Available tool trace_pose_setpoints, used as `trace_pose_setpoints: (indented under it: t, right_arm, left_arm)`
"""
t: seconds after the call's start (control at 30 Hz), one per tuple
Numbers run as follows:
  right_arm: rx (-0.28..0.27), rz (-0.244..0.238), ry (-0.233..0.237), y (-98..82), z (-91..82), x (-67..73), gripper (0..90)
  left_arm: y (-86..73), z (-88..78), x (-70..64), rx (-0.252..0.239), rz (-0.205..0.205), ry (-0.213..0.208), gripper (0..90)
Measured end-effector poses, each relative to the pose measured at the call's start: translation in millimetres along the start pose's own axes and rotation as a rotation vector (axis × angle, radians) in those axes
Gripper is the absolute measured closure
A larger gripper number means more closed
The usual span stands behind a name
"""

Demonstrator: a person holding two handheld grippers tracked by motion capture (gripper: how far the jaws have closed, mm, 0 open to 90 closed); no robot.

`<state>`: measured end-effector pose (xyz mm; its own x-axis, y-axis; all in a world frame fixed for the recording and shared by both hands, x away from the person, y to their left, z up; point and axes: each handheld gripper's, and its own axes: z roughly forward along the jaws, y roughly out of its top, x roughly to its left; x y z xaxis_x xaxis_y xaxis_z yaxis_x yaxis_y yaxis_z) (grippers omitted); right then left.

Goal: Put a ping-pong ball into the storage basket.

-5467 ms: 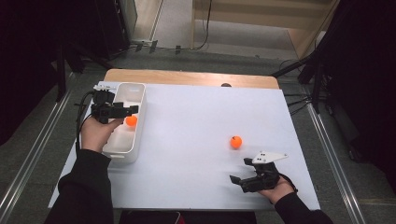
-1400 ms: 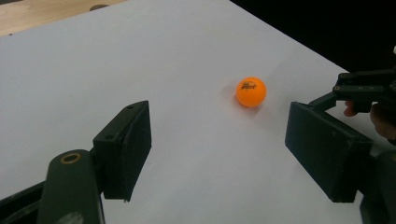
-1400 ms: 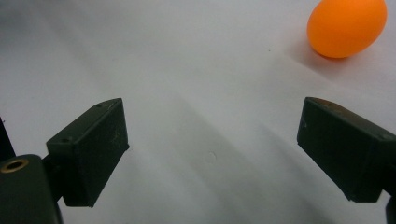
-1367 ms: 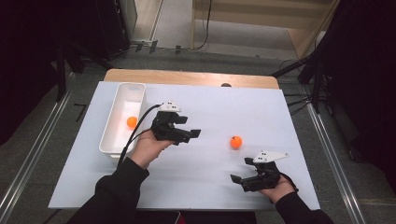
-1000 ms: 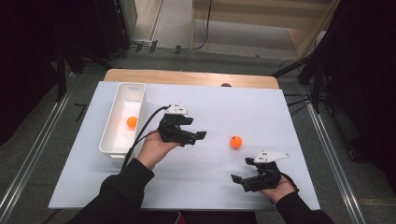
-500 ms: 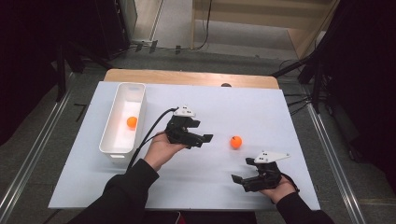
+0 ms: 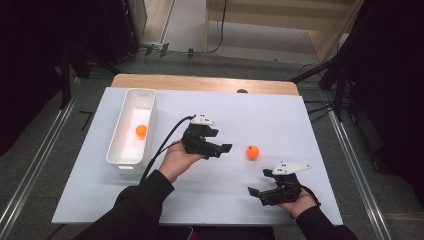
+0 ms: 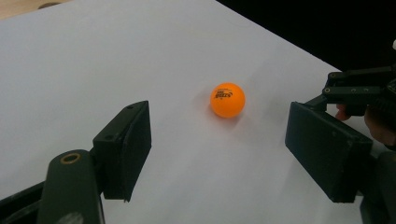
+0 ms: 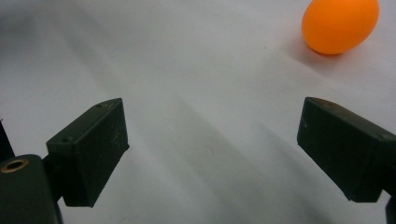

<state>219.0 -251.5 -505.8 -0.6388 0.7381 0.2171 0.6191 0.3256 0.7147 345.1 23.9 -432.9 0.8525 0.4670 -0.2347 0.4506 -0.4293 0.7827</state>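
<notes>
White plastic first, at the far left: a long tray [image 7: 131,131] lies on the pale table [image 7: 150,200], and one orange ball [image 7: 141,131] already sits inside it. Just right of the tray, the left gripper [image 7: 223,148] hangs low over the table with its jaws spread and nothing between them, pointing at a second orange ball [image 7: 253,152] that rests loose on the bare surface a little beyond the tips. In the left gripper view that ball [image 8: 227,100] lies ahead of the jaws and nearly midway between them, not yet touched.

The step in hand looks like fetching this ball for the tray. To do it well, I would slide the gripper forward low and straight so the ball ends up between the two pads [image 8: 128,147], not nudged by one of them, since a light round ball will roll off at the first bump. Close slowly and evenly at the ball's widest part, only firmly enough to lift it.

Farther right and nearer the person, the right gripper [image 7: 254,192] rests by the table's near edge, also spread and empty; in its own view the ball [image 9: 340,24] lies off to one side, well clear.
</notes>
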Motion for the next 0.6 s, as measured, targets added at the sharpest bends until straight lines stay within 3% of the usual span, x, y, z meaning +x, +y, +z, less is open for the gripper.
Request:
trace_pose_setpoints:
  t: [0.53,0.6]
  right_arm:
    - [-0.001,-0.004,0.003,-0.3,-0.8,0.4,7.3]
    - [-0.001,-0.004,0.003,-0.3,-0.8,0.4,7.3]
  left_arm:
    - [5.2,23.4,-5.0,0.030,0.013,-0.021,23.0]
    - [5.4,24.9,-3.5,0.026,0.012,-0.041,15.7]
